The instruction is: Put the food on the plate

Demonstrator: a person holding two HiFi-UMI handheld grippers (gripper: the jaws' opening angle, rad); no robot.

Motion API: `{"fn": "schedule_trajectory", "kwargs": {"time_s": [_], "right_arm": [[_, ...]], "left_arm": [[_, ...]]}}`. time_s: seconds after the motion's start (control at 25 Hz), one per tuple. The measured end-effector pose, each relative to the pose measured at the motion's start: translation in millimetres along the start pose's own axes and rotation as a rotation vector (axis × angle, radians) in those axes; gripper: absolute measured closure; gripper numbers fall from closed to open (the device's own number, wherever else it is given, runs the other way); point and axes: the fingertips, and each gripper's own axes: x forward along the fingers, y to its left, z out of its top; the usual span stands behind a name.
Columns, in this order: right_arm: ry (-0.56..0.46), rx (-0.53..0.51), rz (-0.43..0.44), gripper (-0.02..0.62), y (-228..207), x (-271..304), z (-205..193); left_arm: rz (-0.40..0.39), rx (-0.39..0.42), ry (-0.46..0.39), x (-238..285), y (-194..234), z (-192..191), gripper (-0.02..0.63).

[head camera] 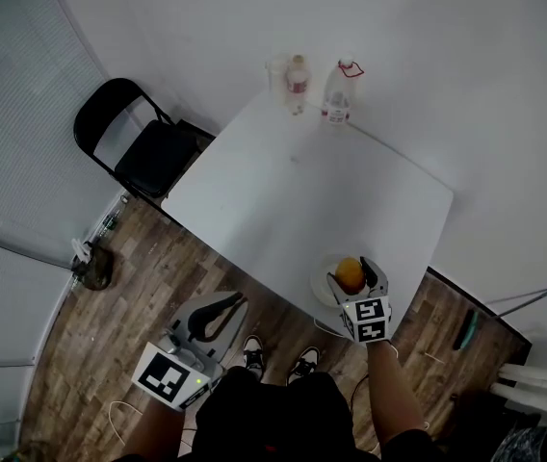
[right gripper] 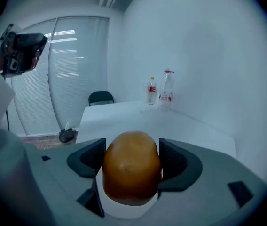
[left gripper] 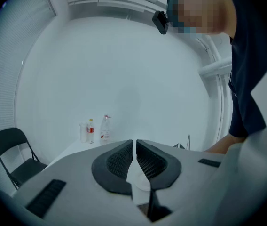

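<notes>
An orange-brown rounded piece of food [head camera: 350, 274] [right gripper: 131, 172] sits between the jaws of my right gripper [head camera: 353, 275] [right gripper: 131, 160], which is shut on it. Gripper and food are over a white plate [head camera: 323, 284] at the near edge of the white table [head camera: 293, 191]; the plate's white rim [right gripper: 124, 210] shows just beneath the food. Whether the food touches the plate I cannot tell. My left gripper [head camera: 218, 315] [left gripper: 134, 160] is shut and empty, held low off the table's near left side, above the wooden floor.
Two plastic bottles [head camera: 299, 77] [head camera: 338, 90] and a clear cup [head camera: 276, 71] stand at the table's far corner. A black folding chair [head camera: 139, 138] is left of the table. A dark bag [head camera: 93, 266] lies on the floor by the blinds.
</notes>
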Motion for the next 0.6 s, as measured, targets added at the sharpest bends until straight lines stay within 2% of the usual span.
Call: {"fn": "schedule_trajectory", "kwargs": {"time_s": [0.16, 0.48, 0.6], "right_arm": [[0.087, -0.004, 0.007, 0.229, 4.7, 20.6, -29.0], [0.176, -0.099, 0.050, 0.228, 20.1, 41.2, -49.0], [0.200, -0.104, 0.055, 0.227, 22.0, 45.0, -52.0]], "left_arm": [[0.006, 0.000, 0.013, -2.1, 0.9, -2.5, 0.563], [0.013, -0.002, 0.013, -6.4, 4.2, -6.2, 0.563], [0.009, 0.002, 0.017, -7.3, 3.9, -7.1, 0.563]]}}
